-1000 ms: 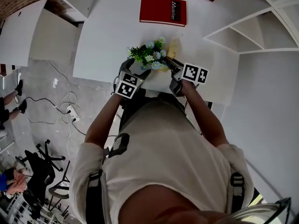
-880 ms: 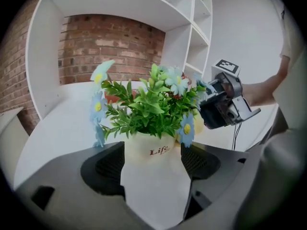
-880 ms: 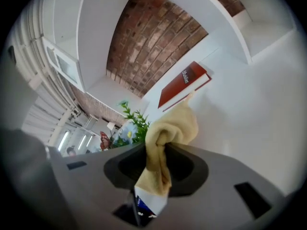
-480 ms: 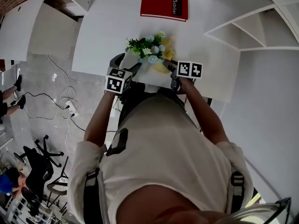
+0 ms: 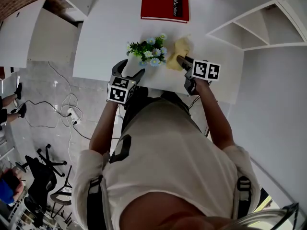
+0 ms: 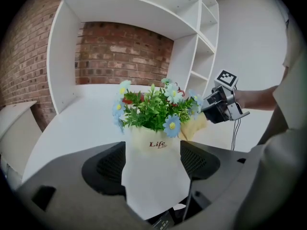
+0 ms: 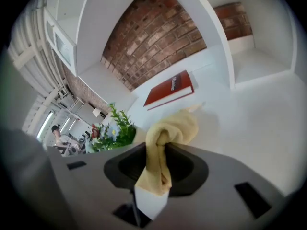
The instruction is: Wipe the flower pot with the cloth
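Flower pot, white with blue and white artificial flowers, stands on the white table near its front edge. The left gripper has its jaws spread. The pot shows in the gap between them, and the pads do not press on it. The right gripper pinches a yellow cloth, which sits just beside the flowers. A red book lies farther back on the table.

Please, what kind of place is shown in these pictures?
Probably an office or workroom: a white desk with built-in shelves against a brick wall, and office chairs and cables on the floor beside it.
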Available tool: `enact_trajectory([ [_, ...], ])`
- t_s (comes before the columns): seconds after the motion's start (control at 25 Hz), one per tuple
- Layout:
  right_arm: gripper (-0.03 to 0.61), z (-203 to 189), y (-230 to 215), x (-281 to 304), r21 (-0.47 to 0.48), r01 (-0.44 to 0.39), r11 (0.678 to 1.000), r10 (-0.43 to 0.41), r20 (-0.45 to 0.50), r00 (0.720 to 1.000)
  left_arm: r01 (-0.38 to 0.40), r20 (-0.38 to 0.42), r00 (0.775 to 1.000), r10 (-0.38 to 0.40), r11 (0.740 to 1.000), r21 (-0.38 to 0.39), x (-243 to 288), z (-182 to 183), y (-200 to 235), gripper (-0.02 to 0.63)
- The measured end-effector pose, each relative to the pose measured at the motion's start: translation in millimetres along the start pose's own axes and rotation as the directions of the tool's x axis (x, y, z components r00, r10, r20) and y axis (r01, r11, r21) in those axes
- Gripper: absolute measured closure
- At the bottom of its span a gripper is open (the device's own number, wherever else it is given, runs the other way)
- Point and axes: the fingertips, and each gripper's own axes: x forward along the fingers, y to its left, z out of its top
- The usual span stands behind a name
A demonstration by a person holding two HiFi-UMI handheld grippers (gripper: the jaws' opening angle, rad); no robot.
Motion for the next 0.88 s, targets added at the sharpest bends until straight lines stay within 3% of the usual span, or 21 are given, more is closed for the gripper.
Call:
enact_trajectory([
  [0.12,0.453,31,6,-24,-0.159,0.06,0.985,-0.053,0.049,0.997,-0.005,0.022,1.0,0.004,1.0,0.028,-10,9,2,0.277],
  [0.2,0.453,43,7,-34,-0.273,0.122,0.954,-0.105,0.074,0.992,0.001,0.037,0.999,-0.002,0.999,0.033,-17,13,2,0.406],
  [0.28,0.448,44,-1,-32,-0.319,0.157,0.935,-0.138,0.082,0.987,0.011,0.046,0.999,-0.012,0.999,0.03,-20,16,1,0.553],
  [0.32,0.433,38,-9,-26,-0.324,0.171,0.93,-0.157,0.07,0.985,0.01,0.045,0.999,-0.012,1.0,0.028,-21,16,0,0.574],
  [0.4,0.341,15,-32,-12,-0.335,0.215,0.918,-0.226,0.005,0.974,0.005,0.037,0.999,-0.007,0.999,0.034,-20,15,-2,0.581],
  [0.48,0.312,-10,-50,-6,-0.349,0.263,0.9,-0.299,-0.051,0.953,0.002,0.033,0.999,-0.003,0.999,0.053,-19,14,-5,0.583],
  [0.6,0.284,-24,-54,-13,-0.338,0.305,0.89,-0.339,-0.045,0.94,-0.003,0.036,0.999,0.001,0.998,0.07,-22,14,-6,0.583],
  [0.68,0.285,-21,-40,-24,-0.314,0.294,0.903,-0.31,-0.001,0.951,-0.002,0.041,0.999,-0.001,0.998,0.063,-26,14,-4,0.586],
  [0.76,0.327,-18,-10,-33,-0.262,0.205,0.943,-0.203,0.037,0.979,0.026,0.053,0.998,-0.029,0.998,0.059,-32,16,-4,0.592],
  [0.8,0.404,-18,14,-37,-0.226,0.121,0.967,-0.113,0.049,0.992,0.05,0.063,0.997,-0.054,0.997,0.059,-35,18,-5,0.592],
  [0.84,0.539,-18,41,-40,-0.19,0.018,0.982,-0.007,0.057,0.998,0.076,0.072,0.994,-0.08,0.996,0.056,-39,20,-7,0.592],
  [0.88,0.568,-20,69,-42,-0.156,-0.088,0.984,0.098,0.058,0.993,0.098,0.076,0.992,-0.101,0.994,0.051,-43,21,-9,0.592],
])
